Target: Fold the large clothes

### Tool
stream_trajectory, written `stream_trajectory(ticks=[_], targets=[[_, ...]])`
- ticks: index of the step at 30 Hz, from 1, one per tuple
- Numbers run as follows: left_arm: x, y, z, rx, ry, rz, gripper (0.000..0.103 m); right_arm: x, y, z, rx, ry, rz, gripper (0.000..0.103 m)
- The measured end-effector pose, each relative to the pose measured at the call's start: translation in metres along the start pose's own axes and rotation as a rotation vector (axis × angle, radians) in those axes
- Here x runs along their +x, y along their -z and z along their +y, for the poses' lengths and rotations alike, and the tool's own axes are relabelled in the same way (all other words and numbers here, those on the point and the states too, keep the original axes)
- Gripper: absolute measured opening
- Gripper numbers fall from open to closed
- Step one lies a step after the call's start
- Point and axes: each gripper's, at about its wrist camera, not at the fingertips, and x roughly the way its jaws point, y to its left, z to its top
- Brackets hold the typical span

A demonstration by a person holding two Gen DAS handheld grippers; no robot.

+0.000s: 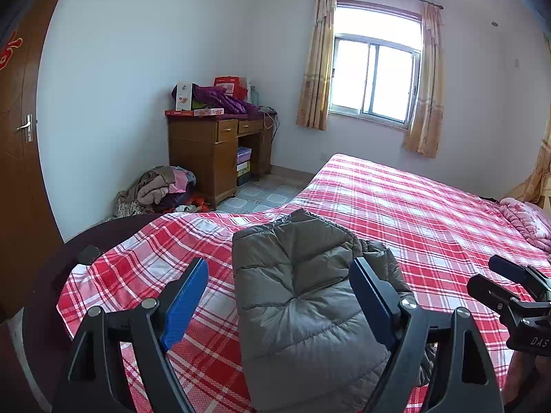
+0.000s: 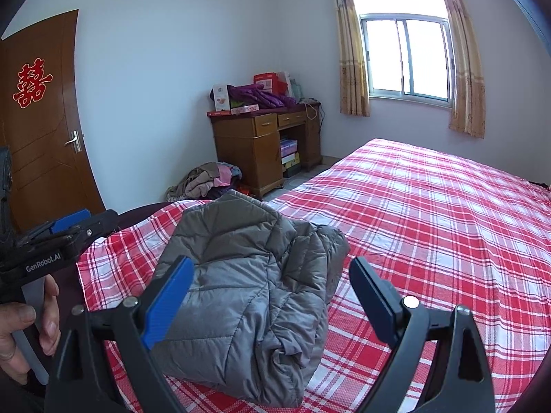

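Observation:
A grey quilted down jacket [image 1: 303, 296] lies folded into a compact bundle on the red-and-white plaid bed sheet [image 1: 413, 213], near the bed's front left corner. My left gripper [image 1: 279, 296] is open and empty, its blue pads either side of the bundle, above it. My right gripper [image 2: 272, 296] is open and empty over the jacket's right part [image 2: 248, 275]. The right gripper also shows at the right edge of the left wrist view [image 1: 509, 285]. The left gripper shows at the left of the right wrist view [image 2: 69, 230], held by a hand.
A wooden desk [image 1: 217, 148] with boxes and a purple garment stands by the far wall. A pile of clothes [image 1: 162, 189] lies on the floor beside it. A brown door [image 2: 41, 130] is at the left. A pink quilt [image 1: 527, 220] lies at the bed's far right.

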Motion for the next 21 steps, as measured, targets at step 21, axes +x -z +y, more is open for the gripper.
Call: stream_trajectory(ticks=[21], targets=[[0.0033,-0.0013,0.0011,-0.004,-0.023,0.009,0.084,-0.0021,0.0008,0.0000,0.012,-0.002,-0.013,0.094]])
